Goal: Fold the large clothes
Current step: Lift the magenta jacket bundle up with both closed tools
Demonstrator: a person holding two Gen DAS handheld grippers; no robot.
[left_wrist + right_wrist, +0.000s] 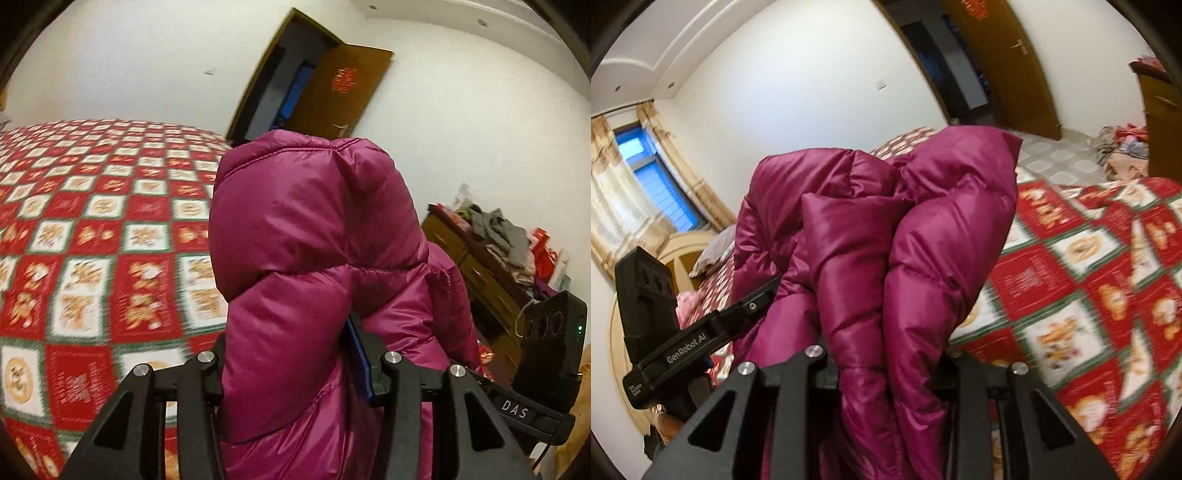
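Note:
A magenta puffer jacket [314, 266] fills the middle of the left wrist view, bunched between my left gripper's [295, 369] jaws, which are shut on it; a blue pad edge shows at its right side. In the right wrist view the same jacket [886, 240] bulges out of my right gripper [886, 354], also shut on it. Both grippers hold the jacket lifted above the bed [92, 240]. The fingertips are hidden in the fabric. The other gripper's body shows at the edge of each view.
The bed has a red, white and green checked cover [1089, 295]. A wooden dresser [480, 266] piled with clothes stands at the right. An open brown door [332, 96] is behind. A curtained window [646, 177] and the headboard are at the left.

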